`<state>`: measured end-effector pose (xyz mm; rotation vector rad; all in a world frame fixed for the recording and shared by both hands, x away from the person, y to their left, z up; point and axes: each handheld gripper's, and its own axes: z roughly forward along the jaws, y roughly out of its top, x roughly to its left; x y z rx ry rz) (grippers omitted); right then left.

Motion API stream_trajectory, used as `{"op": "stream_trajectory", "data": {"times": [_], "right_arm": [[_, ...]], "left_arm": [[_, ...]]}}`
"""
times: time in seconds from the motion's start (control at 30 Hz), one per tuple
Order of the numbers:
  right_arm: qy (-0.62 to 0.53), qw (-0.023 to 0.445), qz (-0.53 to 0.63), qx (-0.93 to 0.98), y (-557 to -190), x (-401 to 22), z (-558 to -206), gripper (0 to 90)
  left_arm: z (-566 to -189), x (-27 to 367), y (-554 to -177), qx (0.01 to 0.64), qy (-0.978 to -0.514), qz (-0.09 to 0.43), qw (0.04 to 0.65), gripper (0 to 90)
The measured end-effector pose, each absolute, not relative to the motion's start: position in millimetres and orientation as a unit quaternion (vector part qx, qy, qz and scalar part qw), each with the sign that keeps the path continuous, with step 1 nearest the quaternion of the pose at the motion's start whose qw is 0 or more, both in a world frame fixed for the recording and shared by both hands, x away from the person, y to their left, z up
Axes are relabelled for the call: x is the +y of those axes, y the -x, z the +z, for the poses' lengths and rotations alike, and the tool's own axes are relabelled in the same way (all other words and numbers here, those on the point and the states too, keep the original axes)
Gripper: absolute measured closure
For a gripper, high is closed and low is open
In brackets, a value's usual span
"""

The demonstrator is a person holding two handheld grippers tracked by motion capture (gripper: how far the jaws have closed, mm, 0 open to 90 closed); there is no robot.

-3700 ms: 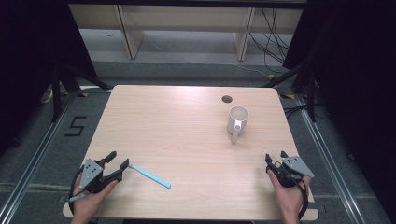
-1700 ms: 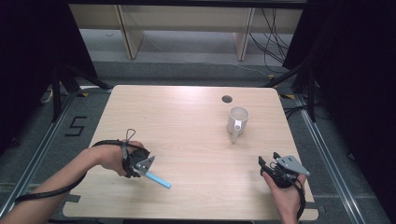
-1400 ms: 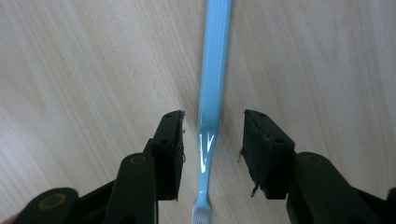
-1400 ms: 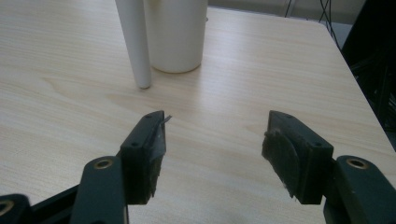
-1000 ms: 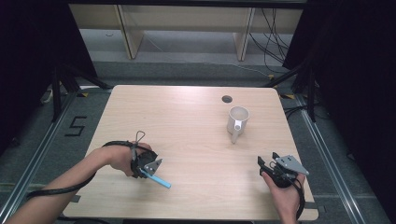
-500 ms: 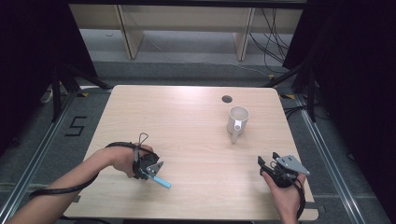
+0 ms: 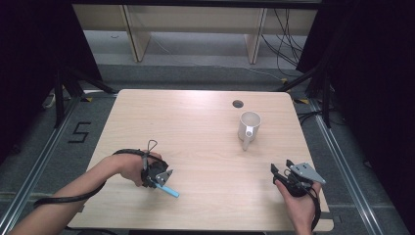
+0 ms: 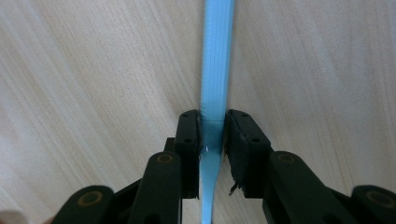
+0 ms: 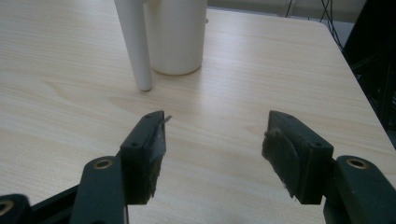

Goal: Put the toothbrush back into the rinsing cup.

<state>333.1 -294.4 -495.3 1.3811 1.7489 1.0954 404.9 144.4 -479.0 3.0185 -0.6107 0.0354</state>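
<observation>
On table, left hand-held gripper (image 8: 213, 135) now clamped on blue stick (image 8: 215, 70), right hand-held gripper (image 9: 212, 154) still spread

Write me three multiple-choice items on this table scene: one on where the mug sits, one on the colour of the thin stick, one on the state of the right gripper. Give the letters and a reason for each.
1. Where does the white mug stand?
A. On the far right part of the table, near a dark round hole
B. At the near left corner
C. On the floor

2. What colour is the thin stick?
A. Red
B. Light blue
C. Green

3. How does the right gripper stand?
A. Shut on the mug
B. Shut on nothing
C. Open, holding nothing

Answers:
1. A, since the high view shows the mug just this side of the hole.
2. B, as the left gripper view shows it light blue between the jaws of the left gripper, which are shut on it.
3. C, since the right gripper view shows bare wood between the parted jaws.
</observation>
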Motion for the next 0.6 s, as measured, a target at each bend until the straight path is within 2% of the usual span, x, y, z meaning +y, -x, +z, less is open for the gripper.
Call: {"op": "stream_trajectory", "data": {"times": [0.4,0.47,0.6], "right_arm": [[-0.532,0.316,0.417,0.666,-332.3,-293.4,-495.7,39.3],[-0.512,0.335,0.414,0.674,-334.3,-297.2,-495.9,39.3],[-0.513,0.335,0.413,0.674,-334.3,-297.6,-496.0,39.3]], "left_arm": [[-479.1,145.6,-406.1,-0.174,-0.984,-0.005,0.032,77.8],[-479.2,146.2,-406.5,-0.169,-0.985,-0.008,0.034,78.0],[-479.1,147.5,-406.7,-0.156,-0.987,-0.012,0.034,78.2]]}}
